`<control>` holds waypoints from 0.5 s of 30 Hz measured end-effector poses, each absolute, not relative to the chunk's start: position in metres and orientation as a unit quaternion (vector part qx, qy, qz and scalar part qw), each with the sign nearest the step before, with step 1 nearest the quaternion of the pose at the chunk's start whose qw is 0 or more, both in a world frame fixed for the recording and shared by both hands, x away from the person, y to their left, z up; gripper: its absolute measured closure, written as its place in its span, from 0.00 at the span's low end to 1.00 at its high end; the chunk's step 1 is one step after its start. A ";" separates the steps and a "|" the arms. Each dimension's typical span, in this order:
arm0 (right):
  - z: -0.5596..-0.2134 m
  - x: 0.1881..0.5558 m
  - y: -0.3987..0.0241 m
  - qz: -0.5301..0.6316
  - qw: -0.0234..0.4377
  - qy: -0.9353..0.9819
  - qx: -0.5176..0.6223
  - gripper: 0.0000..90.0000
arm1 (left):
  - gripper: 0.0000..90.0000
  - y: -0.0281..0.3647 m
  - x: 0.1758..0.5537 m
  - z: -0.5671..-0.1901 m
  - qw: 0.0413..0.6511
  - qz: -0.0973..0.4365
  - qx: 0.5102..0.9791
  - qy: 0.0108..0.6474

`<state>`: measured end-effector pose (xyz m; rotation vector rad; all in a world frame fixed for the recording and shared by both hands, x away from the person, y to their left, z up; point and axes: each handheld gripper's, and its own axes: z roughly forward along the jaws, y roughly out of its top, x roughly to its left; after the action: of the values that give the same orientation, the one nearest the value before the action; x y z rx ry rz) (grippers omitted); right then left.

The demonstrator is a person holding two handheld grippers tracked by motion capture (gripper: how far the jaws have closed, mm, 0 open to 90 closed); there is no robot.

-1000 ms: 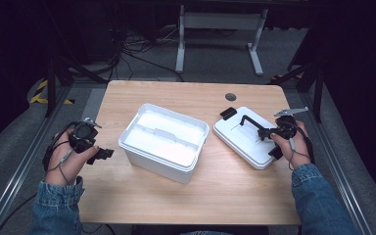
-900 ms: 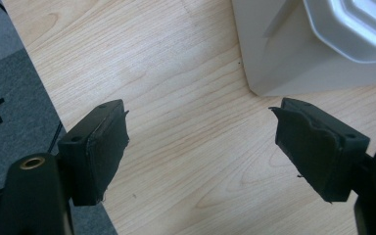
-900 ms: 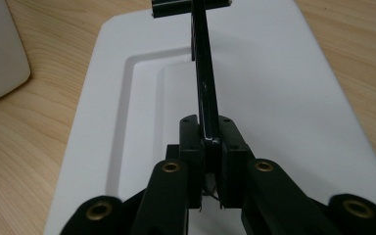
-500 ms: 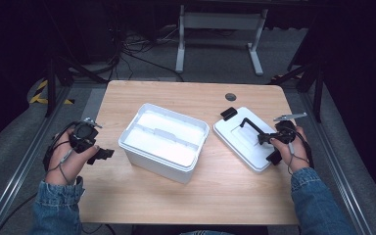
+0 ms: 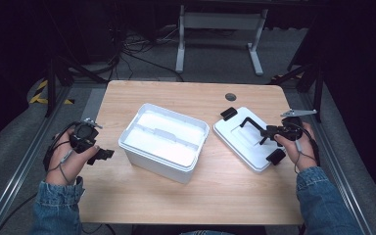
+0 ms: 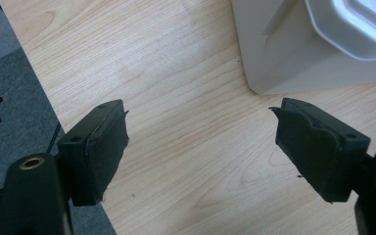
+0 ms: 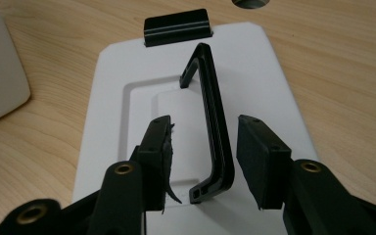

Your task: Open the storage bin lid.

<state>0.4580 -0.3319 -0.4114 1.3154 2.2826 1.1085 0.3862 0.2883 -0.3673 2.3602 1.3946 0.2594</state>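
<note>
Releasing lid: right hand-held gripper jaws just opened astride its handle, ungripped; left hand-held gripper open, idle; next, withdraw clear.

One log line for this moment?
right gripper: jaws just opened, handle between, unpressed | lid: flat on table | left gripper: open, beside box

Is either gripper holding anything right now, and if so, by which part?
Nothing is held. The right gripper has just been opening; its jaws flank the black handle of the white plastic lid without pressing on it. The left gripper is open over bare table.
</note>
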 end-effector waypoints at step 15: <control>-0.377 0.421 -0.308 0.411 0.128 0.803 0.412 0.62 | 0.23 0.288 0.383 -0.367 0.191 0.092 0.842 0.495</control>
<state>0.4215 -0.3079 -0.3772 1.1975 2.3368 1.1963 0.3833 0.2885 -0.3668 2.3664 1.3916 0.2597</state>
